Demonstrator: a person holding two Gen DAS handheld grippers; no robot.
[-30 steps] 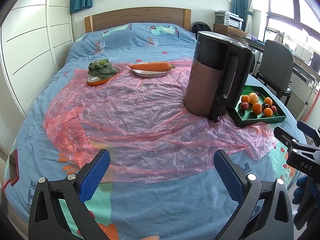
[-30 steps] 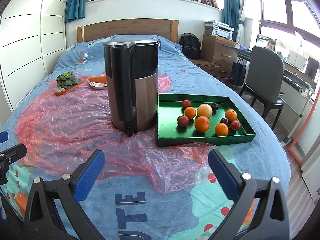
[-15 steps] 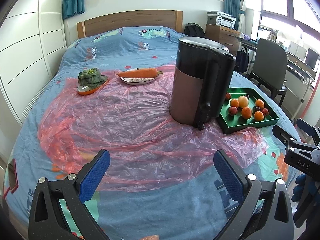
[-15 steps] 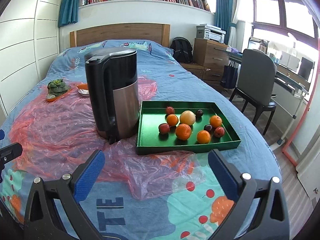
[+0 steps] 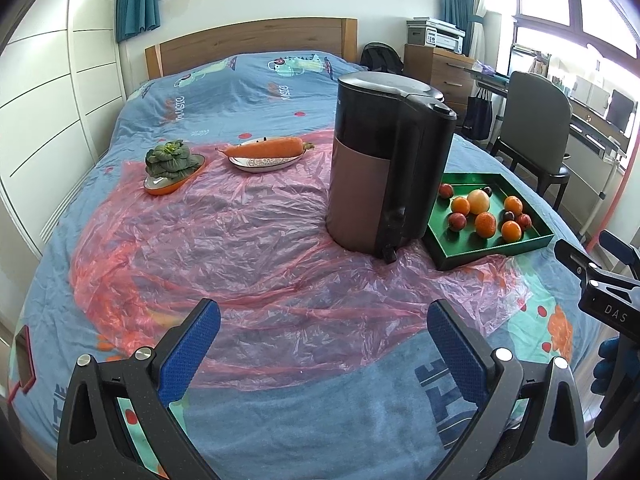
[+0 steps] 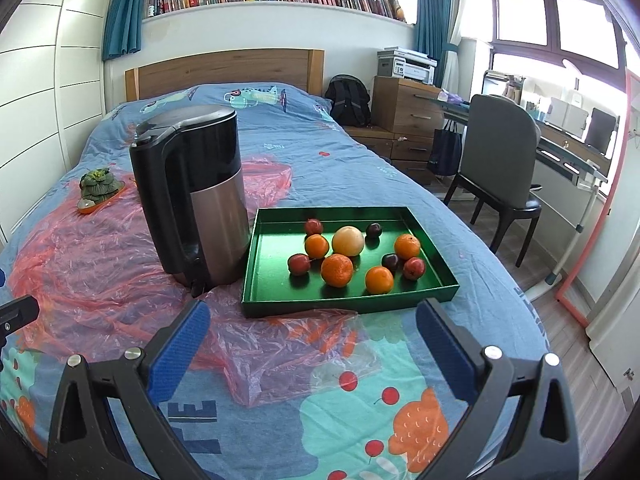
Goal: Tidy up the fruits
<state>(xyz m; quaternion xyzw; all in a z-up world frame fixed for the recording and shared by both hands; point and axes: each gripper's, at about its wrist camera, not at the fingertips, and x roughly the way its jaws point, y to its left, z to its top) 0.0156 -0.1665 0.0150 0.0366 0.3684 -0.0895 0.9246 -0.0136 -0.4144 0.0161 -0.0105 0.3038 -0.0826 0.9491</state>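
Observation:
A green tray [image 6: 280, 308] lies on the bed and holds several fruits: oranges [image 6: 337, 270], small red fruits [image 6: 299, 264], dark plums [image 6: 374, 230] and a pale round fruit [image 6: 348, 241]. The tray also shows in the left wrist view [image 5: 496, 246]. My right gripper [image 6: 313, 336] is open and empty, above the bedspread just in front of the tray. My left gripper [image 5: 323, 336] is open and empty over the pink plastic sheet [image 5: 240, 248], well left of the tray. The right gripper's body [image 5: 600, 292] shows at the right edge of the left wrist view.
A tall black and steel kettle [image 6: 192, 200] stands right beside the tray's left side. A plate with a carrot [image 5: 266, 148] and an orange dish with leafy greens [image 5: 172, 164] sit further back. A chair [image 6: 504, 168] and desk stand right of the bed.
Both grippers have risen and pulled back a little; the kettle and tray look smaller and further off. Both grippers stay open and empty.

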